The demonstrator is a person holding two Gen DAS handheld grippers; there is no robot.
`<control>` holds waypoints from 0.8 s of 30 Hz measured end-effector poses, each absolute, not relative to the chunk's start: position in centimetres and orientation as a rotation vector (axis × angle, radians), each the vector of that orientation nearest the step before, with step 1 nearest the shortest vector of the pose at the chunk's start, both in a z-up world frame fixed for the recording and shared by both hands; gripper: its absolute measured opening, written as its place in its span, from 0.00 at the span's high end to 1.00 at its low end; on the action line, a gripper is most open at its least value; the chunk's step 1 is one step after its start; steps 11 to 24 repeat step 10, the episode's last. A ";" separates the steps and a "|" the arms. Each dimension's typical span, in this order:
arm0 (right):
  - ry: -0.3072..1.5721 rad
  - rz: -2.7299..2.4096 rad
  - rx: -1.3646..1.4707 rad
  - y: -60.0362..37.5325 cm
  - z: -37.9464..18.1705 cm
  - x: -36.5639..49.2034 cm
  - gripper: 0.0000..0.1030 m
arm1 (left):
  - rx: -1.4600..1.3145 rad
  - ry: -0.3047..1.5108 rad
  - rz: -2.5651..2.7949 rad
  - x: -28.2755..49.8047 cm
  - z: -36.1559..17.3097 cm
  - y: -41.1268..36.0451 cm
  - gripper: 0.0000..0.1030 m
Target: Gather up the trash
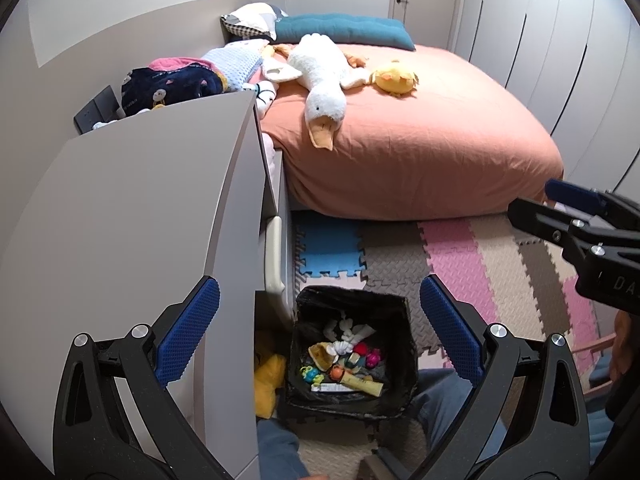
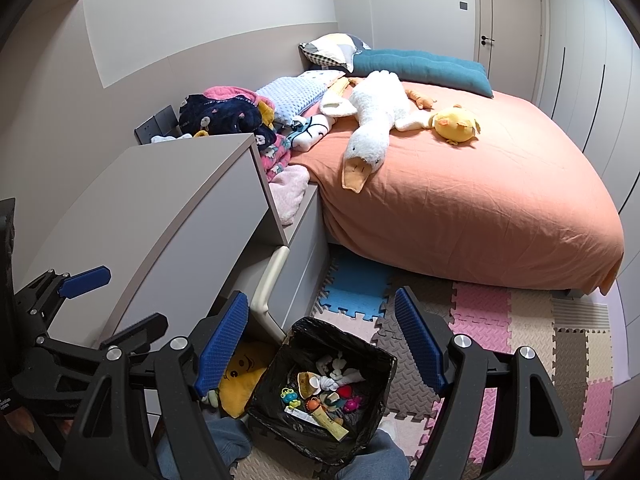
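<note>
A black-lined trash bin (image 1: 352,293) (image 2: 344,338) stands on the foam mat floor, right below both grippers. Inside lie crumpled white tissue (image 1: 346,336) (image 2: 336,378), a yellow tube (image 1: 362,385) (image 2: 330,421) and several small colourful bits. My left gripper (image 1: 320,284) hangs open above the bin with nothing between its blue pads; in the right wrist view it (image 2: 128,300) shows at the left edge. My right gripper (image 2: 320,298) is also open and empty above the bin; the left wrist view catches it (image 1: 536,200) at the right edge.
A grey desk (image 1: 140,220) (image 2: 160,208) rises left of the bin, with a yellow plush (image 1: 268,380) (image 2: 244,380) tucked beneath it. The orange-sheeted bed (image 1: 420,152) carries a white plush goose (image 1: 320,76) and a yellow chick (image 1: 394,78). A person's jeans-clad knees (image 1: 440,400) flank the bin.
</note>
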State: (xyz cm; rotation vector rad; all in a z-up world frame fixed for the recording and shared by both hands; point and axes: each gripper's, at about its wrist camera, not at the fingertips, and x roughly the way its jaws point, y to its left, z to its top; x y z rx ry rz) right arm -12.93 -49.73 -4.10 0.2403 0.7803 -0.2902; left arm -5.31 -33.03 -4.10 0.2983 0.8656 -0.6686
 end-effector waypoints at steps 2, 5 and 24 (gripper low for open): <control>0.780 -0.291 0.241 -49.8 -4.1 -12.9 0.26 | 0.292 0.866 -0.667 -5.4 -4.1 -32.9 0.06; 0.781 -0.290 0.240 -49.8 -4.1 -12.9 0.26 | 0.308 0.857 -0.654 -5.4 -4.1 -32.9 0.06; 0.780 -0.288 0.240 -49.8 -4.1 -12.9 0.26 | 0.312 0.869 -0.656 -5.4 -4.3 -33.0 0.06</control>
